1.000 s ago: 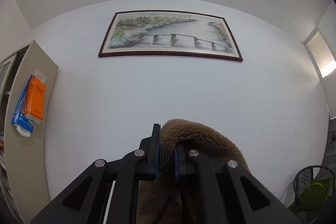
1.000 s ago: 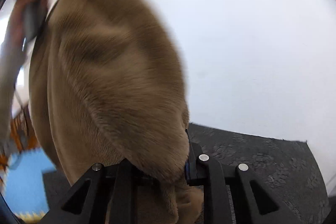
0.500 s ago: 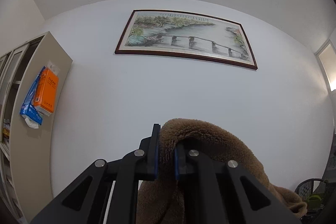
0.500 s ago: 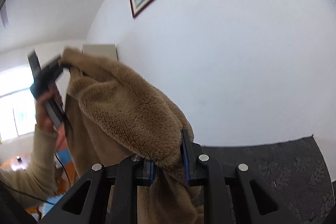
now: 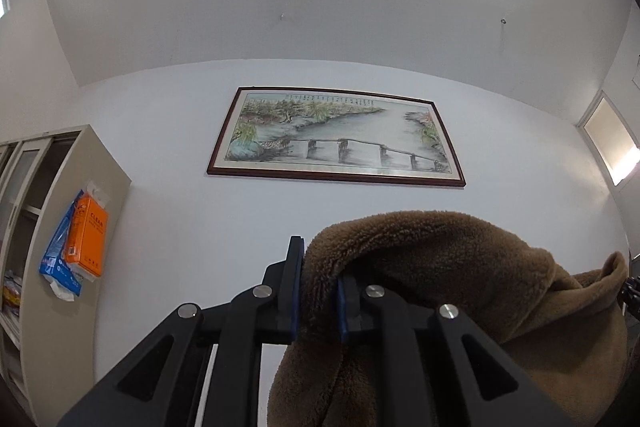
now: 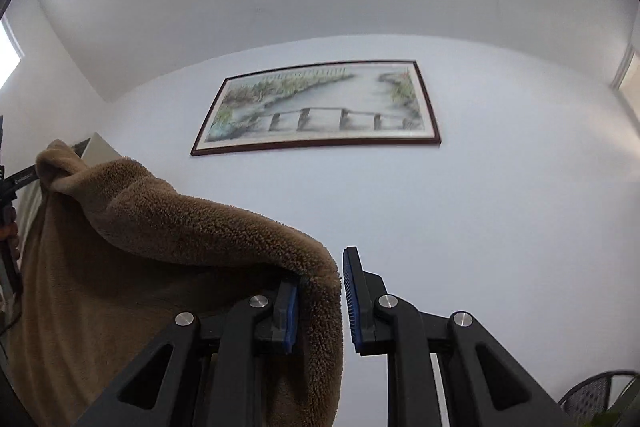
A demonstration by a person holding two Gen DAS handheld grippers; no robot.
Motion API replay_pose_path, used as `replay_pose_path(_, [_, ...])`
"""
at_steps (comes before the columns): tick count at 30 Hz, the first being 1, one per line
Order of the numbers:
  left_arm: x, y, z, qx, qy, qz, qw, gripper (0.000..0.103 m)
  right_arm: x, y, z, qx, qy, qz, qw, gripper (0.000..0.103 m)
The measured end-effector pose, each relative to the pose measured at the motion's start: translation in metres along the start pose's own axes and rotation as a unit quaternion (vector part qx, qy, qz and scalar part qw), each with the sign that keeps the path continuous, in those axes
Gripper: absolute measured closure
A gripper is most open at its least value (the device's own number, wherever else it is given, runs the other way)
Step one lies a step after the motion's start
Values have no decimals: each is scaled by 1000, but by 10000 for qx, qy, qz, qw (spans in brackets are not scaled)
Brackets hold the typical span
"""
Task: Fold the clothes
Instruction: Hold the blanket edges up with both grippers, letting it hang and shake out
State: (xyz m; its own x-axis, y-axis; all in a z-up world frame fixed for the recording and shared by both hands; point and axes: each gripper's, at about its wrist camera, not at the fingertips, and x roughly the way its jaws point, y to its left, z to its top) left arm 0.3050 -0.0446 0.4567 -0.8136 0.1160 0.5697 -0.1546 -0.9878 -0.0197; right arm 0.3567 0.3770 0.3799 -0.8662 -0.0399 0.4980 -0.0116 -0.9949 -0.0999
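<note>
Left gripper (image 5: 317, 291) pinches a brown fleece garment (image 5: 440, 267) tight; right gripper (image 6: 320, 301) has it btwn its jaws w/ a gap on one side — looser hold. Garment hangs stretched in the air btwn both, facing the wall. Prob. spreading it out — next needs a flat surface, edges level.

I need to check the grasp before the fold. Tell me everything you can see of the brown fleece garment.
The brown fleece garment is thick, fuzzy pile, held up in the air before a white wall. The left gripper pinches one bunched edge between its blue pads; the right gripper has another edge between its jaws, apparently clamped. The cloth sags between them and hangs down in folds. Its full shape is hidden.
</note>
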Motion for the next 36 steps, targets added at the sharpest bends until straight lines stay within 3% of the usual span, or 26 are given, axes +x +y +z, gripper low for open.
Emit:
replay_pose_path(5, [1,-3,-9,82,256,-67,9996,85,37,38,-27,-543,243,-406,9974,82])
replay_pose_path(9, [11,-3,-30,202,666,-113,9975,83,23,28,-77,-756,655,-702,9925,82])
replay_pose_path(11, [14,-2,-43,236,854,-122,9960,82,21,21,-85,-774,821,-773,9906,82])
replay_pose_path(14, [19,-1,-63,287,1136,-135,9930,80,2,18,-82,-797,805,-919,9893,82])
replay_pose_path(17, [15,2,-70,120,1157,-155,9931,80,-9,19,-67,-876,635,-1071,9883,82])
replay_pose_path(20, [3,3,-59,35,902,-143,9958,80,-12,24,-45,-970,297,-1214,9874,82])
replay_pose_path(27, [-37,1,-7,121,-218,61,9997,79,-22,35,24,-1236,-787,-1618,9759,82])
replay_pose_path(30, [-46,0,14,140,-455,99,9988,79,-25,38,51,-1316,-1070,-1678,9711,82])
replay_pose_path(36, [-46,6,45,139,-524,202,9983,79,-29,51,88,-1633,-1359,-1716,9620,82])
